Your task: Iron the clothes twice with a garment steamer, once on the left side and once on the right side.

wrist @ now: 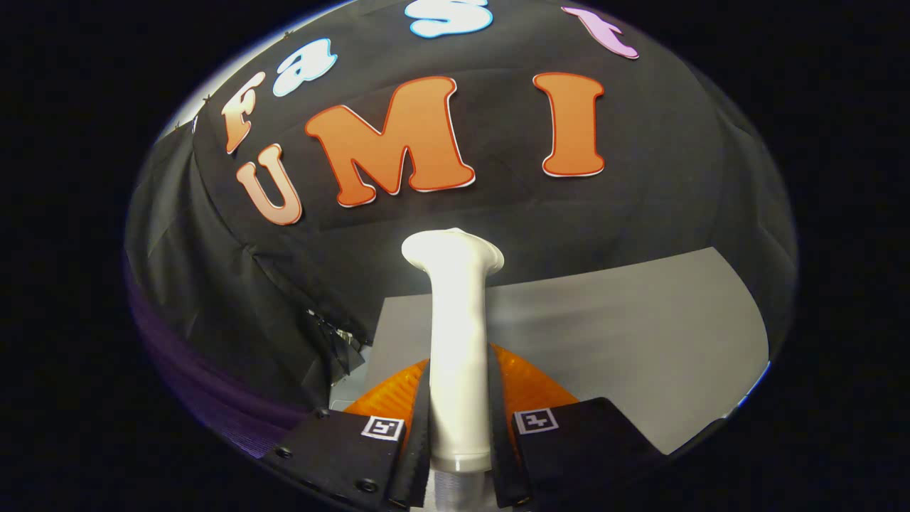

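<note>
The tongs (458, 434) are clenched on the white garment steamer (458, 341), one finger pressed against each side of its long handle, which stands upright between them and runs toward 12 o'clock. The steamer's flared head sits at the far end of the handle, well beyond the fingertips, tipped a little toward 1 o'clock, with a faint haze of steam drifting off it. Behind the handle, low between the fingers, an orange ribbed part (526, 380) bulges out at both 10 and 2 o'clock. Beyond that lies the grey surface (640, 334), stretching from 12 toward 3 o'clock. Black cloth (234, 299) hangs at the back and drapes down at 9 o'clock, where its folds meet the surface's near corner
</note>
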A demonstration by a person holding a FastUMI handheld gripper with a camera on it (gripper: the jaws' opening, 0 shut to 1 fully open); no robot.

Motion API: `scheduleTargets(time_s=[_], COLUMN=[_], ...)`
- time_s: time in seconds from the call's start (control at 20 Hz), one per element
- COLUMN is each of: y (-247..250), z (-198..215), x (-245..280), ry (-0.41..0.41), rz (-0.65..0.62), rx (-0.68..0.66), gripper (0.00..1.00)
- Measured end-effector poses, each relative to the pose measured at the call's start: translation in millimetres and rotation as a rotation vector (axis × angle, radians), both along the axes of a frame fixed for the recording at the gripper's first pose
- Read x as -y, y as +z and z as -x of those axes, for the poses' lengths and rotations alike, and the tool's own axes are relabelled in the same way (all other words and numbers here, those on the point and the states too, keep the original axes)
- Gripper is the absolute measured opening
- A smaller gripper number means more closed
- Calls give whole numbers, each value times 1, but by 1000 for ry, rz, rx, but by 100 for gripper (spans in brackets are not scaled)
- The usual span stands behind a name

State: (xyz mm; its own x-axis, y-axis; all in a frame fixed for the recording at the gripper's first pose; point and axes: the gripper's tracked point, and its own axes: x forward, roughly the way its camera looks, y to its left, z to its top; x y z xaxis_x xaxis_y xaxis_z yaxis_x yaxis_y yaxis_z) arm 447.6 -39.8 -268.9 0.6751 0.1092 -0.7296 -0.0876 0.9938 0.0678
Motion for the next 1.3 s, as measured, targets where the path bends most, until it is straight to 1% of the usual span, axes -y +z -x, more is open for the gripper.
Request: scheduleTargets(time_s=[0.2,0.45,0.6,0.85,1.05,1.3], y=[40,102,136,194,230,242], z=[21,76,123,201,264,330], x=[6,7,8,-11,-41,-96], ry=[-46,-159,-215,-275,-286,-263], rz=[77,66,65,77,95,63], rx=[147,321,394,524,671,749], gripper=[43,43,43,43,42,42])
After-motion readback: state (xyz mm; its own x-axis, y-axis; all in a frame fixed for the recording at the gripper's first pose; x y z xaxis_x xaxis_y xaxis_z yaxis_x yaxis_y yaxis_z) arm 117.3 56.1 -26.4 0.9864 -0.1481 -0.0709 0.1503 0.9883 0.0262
